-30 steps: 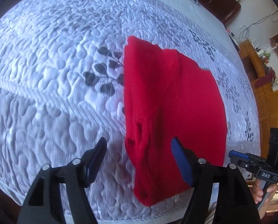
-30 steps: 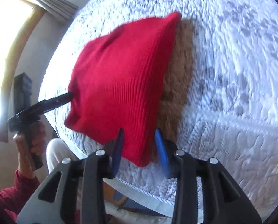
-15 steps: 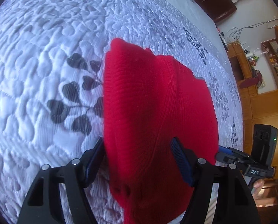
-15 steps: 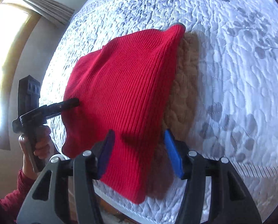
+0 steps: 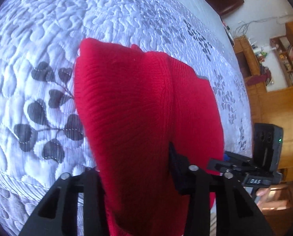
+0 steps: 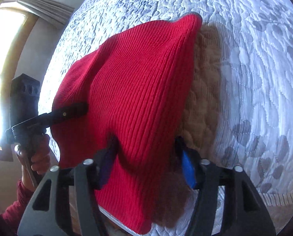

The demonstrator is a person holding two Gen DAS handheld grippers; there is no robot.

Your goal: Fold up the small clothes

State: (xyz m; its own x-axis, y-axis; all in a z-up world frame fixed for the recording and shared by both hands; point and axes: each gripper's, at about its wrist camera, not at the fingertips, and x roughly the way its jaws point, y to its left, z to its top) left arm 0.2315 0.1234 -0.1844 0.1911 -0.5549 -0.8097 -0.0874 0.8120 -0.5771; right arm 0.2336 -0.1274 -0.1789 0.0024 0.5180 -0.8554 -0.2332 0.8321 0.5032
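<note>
A red knitted garment (image 5: 146,108) lies folded on a white quilted bed (image 5: 38,39). My left gripper (image 5: 134,163) straddles its near edge, jaws closing in on the thick fold, left finger hidden behind the cloth. In the right wrist view the red garment (image 6: 138,90) fills the middle. My right gripper (image 6: 146,147) is wide open around its near edge, with the blue pad (image 6: 187,169) at the right. The left gripper (image 6: 67,114) shows there clamped on the garment's left edge. The right gripper (image 5: 231,159) shows at the garment's right edge.
The quilt has grey leaf prints (image 5: 46,118). The bed edge runs just below the garment (image 6: 274,198). A bright window and curtain (image 6: 12,29) are at the left, wooden furniture (image 5: 274,98) at the right.
Both grippers have moved forward onto the garment's near edge. The left jaws have narrowed around the fold. The right jaws, which held the cloth a second ago, have opened wide.
</note>
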